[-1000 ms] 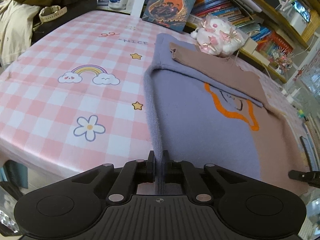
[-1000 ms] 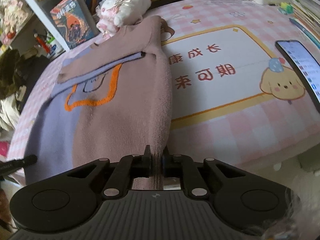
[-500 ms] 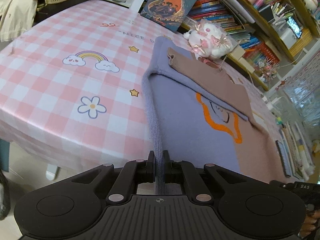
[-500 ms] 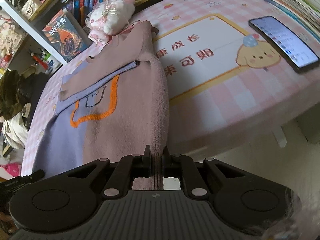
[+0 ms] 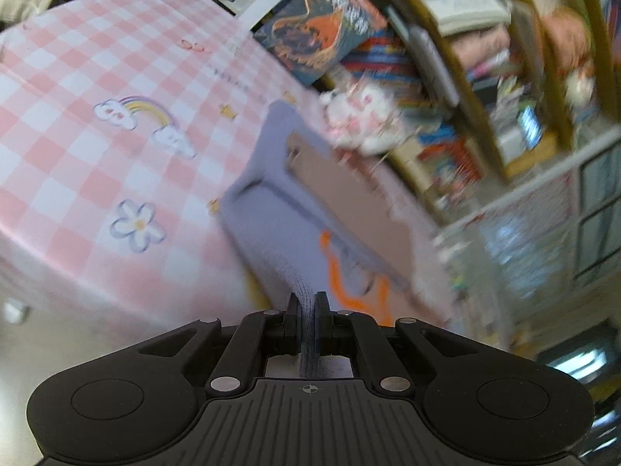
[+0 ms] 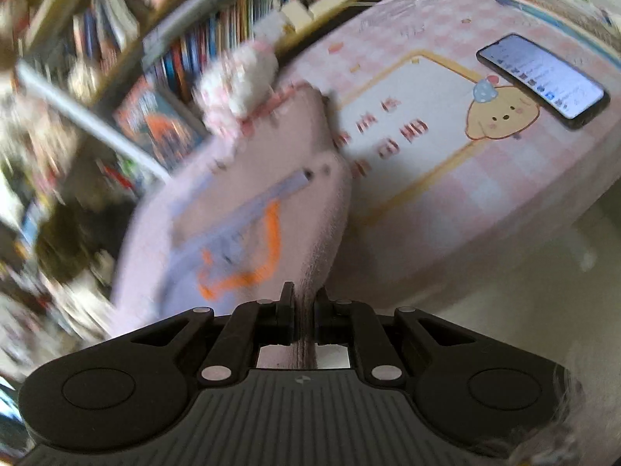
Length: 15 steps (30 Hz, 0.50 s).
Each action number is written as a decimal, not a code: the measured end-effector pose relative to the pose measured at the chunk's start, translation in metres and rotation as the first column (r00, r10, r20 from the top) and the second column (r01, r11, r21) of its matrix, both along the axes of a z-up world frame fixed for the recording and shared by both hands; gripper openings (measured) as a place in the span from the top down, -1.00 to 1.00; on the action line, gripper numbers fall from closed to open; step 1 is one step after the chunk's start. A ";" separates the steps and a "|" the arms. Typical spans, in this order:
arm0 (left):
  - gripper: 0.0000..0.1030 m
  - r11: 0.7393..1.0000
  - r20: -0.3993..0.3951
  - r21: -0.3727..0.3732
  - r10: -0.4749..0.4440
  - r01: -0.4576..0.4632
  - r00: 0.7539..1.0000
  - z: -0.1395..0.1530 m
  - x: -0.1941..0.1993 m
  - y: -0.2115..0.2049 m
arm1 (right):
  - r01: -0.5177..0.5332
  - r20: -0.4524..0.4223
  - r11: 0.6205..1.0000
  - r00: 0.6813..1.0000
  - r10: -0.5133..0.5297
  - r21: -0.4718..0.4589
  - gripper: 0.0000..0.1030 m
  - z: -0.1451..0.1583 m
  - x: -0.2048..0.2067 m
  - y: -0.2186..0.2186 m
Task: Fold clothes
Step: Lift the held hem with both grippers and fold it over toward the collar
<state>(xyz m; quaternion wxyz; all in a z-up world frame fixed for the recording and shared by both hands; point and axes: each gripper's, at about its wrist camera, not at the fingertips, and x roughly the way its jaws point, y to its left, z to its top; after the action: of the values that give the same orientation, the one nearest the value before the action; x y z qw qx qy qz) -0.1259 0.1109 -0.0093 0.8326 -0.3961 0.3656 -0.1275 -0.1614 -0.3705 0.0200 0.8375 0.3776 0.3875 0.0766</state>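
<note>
A sweater, lavender on one half (image 5: pixel 271 217) and dusty pink on the other (image 6: pixel 310 155), with an orange outline drawing, lies on a pink checked table (image 5: pixel 77 116). Its sleeves are folded across the chest. My left gripper (image 5: pixel 308 301) is shut on the lavender bottom hem corner. My right gripper (image 6: pixel 304 297) is shut on the pink bottom hem corner. Both hold the hem lifted off the table's near edge; the cloth rises from the table to the jaws. Both views are blurred by motion.
A white and pink plush toy (image 5: pixel 361 116) sits at the sweater's collar end. A book (image 5: pixel 322 39) leans against crowded bookshelves behind the table. A phone (image 6: pixel 543 81) lies on the table at the right. The floor shows below the table's edge.
Both grippers have lifted the bottom hem up and back from the table's edge, still shut on it. The views now tilt and look down on the table from higher.
</note>
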 end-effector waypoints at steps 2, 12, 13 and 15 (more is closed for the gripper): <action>0.92 0.997 0.021 -0.069 0.024 -0.023 0.999 0.004 0.009 0.004 | 0.057 0.024 0.991 0.998 -0.061 0.122 0.85 0.004 0.002 -0.010; 0.91 0.969 0.073 -0.217 0.141 -0.122 0.987 0.019 0.066 0.017 | 0.118 0.133 0.923 0.975 -0.177 0.366 0.85 0.030 0.056 -0.021; 0.91 0.967 0.073 -0.216 0.154 -0.135 0.985 0.018 0.073 0.017 | 0.114 0.141 0.920 0.974 -0.178 0.374 0.85 0.031 0.064 -0.022; 0.91 0.965 0.071 -0.209 0.178 -0.160 0.981 0.018 0.087 0.017 | 0.104 0.154 0.917 0.972 -0.175 0.386 0.85 0.031 0.079 -0.025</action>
<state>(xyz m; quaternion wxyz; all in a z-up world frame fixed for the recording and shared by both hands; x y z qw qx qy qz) -0.0389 0.1277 0.0088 0.8112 -0.5025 0.2782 -0.1100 -0.0827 -0.3954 0.0506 0.7857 0.5486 0.2579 0.1238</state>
